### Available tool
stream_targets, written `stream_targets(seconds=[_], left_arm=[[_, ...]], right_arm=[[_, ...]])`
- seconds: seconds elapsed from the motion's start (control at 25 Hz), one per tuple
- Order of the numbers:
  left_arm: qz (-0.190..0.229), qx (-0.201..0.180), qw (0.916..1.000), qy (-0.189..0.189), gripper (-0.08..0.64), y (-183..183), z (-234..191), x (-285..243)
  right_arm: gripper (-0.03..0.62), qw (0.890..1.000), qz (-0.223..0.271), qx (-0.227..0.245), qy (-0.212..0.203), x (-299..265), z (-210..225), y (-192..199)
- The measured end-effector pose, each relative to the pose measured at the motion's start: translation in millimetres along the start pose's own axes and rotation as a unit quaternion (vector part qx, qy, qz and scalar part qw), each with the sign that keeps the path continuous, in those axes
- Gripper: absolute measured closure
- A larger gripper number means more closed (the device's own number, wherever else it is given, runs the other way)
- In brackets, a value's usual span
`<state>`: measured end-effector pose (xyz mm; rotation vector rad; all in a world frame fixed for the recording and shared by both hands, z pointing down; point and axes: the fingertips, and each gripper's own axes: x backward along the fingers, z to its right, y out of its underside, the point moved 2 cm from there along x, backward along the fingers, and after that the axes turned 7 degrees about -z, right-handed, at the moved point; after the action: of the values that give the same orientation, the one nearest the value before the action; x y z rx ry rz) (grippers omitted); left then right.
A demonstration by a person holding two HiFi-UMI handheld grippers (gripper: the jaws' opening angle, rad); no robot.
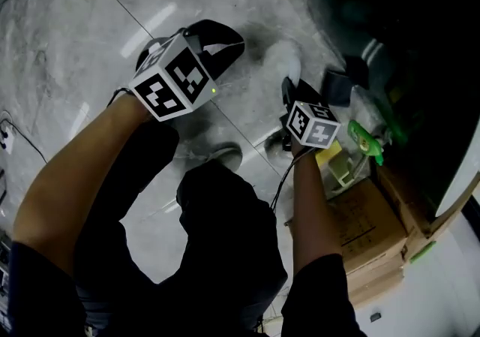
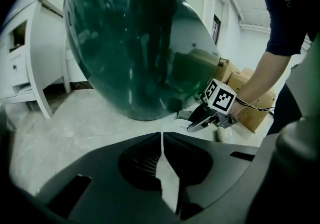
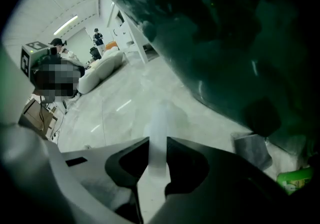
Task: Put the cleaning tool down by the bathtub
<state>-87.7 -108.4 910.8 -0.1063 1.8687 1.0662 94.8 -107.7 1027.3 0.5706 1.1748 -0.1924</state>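
As the right gripper clamps the cleaning tool, slippage could knock it against the two-o'clock bathtub

blurry cleaning tool, cropped bathtub

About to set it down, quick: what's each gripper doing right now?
Left gripper: closed, fingers together, holding nothing.
Right gripper: closed on the pale handle of the cleaning tool.

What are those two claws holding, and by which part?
The right claw grips a white cleaning tool by its handle; the left claw is shut on nothing.
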Motion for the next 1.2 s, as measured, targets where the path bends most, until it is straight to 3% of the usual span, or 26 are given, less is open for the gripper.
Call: stream_targets(seconds=[0.24, 0.8, 1.2], left_arm=[[-0.002, 0.003, 0.9999, 0.012, 0.522, 24, -7, -38], [0.001, 0.008, 0.9997, 0.021, 0.522, 64, -19, -63], [-0.006, 0.009, 0.9996, 0.026, 0.522, 66, -17, -56]], right_arm=[[0.505, 0.999, -0.021, 0.029, 0.018, -42, 8, 10], [0.502, 0.995, -0.039, 0.086, 0.044, -90, 7, 15], [0.494, 0.993, -0.06, 0.083, 0.054, -92, 5, 19]])
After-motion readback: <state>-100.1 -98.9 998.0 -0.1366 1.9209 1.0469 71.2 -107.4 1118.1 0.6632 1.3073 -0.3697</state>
